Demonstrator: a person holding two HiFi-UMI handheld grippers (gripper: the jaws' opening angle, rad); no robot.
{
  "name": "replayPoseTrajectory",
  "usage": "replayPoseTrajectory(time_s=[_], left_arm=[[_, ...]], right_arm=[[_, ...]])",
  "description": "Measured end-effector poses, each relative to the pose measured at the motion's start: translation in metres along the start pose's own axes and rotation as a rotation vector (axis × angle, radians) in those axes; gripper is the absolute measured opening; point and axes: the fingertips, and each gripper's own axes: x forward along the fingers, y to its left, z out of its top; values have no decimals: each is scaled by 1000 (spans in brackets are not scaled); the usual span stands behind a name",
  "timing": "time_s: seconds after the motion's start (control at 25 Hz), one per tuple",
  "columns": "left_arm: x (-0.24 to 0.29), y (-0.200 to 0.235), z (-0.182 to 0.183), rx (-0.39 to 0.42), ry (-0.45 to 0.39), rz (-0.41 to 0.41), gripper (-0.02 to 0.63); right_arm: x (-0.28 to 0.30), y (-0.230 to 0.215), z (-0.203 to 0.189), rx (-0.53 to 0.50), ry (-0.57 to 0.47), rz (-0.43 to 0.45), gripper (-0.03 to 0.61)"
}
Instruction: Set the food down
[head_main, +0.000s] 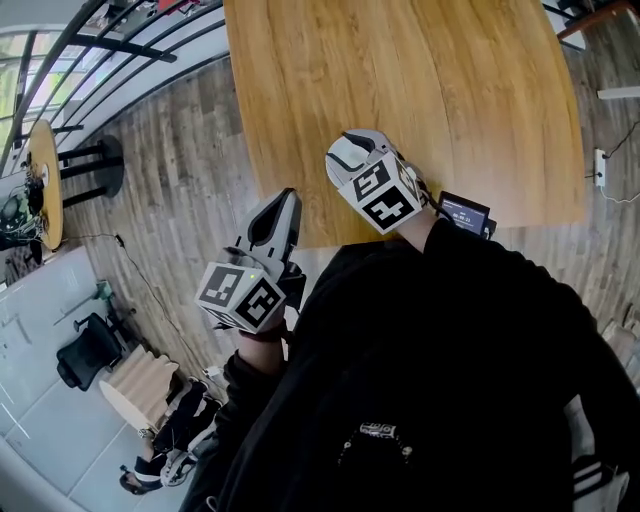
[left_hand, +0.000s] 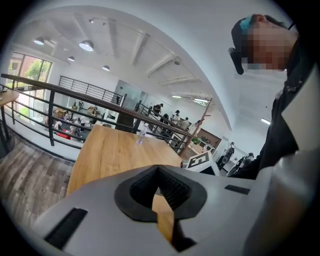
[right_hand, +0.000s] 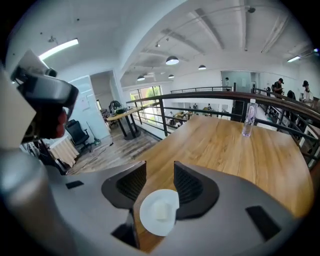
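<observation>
- Right gripper (right_hand: 160, 172) jaws wide apart, gripping nothing.
- Left gripper (left_hand: 159, 170) tips together, nothing between.
- Through right gap only: white plate (right_hand: 150, 221) with pale food (right_hand: 161, 210), down on wooden table (right_hand: 225, 145); hidden in head view.
- Farthest, bottle (right_hand: 248, 120), gripper views only.

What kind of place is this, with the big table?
Probably an open-plan office, maybe an upper floor: a long wooden table, a black railing with people beyond it, and an office chair.
</observation>
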Motion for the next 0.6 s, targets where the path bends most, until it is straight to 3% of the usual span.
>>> replayPoseTrajectory(time_s=[0.32, 0.44, 0.6], left_arm=[[0, -20, 20, 62, -45, -73, -3], [1, -22, 26, 72, -61, -96, -3], [3, -30, 32, 91, -79, -128, -3]], right_arm=[[-74, 33, 47, 34, -178, 127, 33], [-89, 47, 55, 28, -214, 174, 20], [-105, 48, 63, 38, -266, 163, 20]])
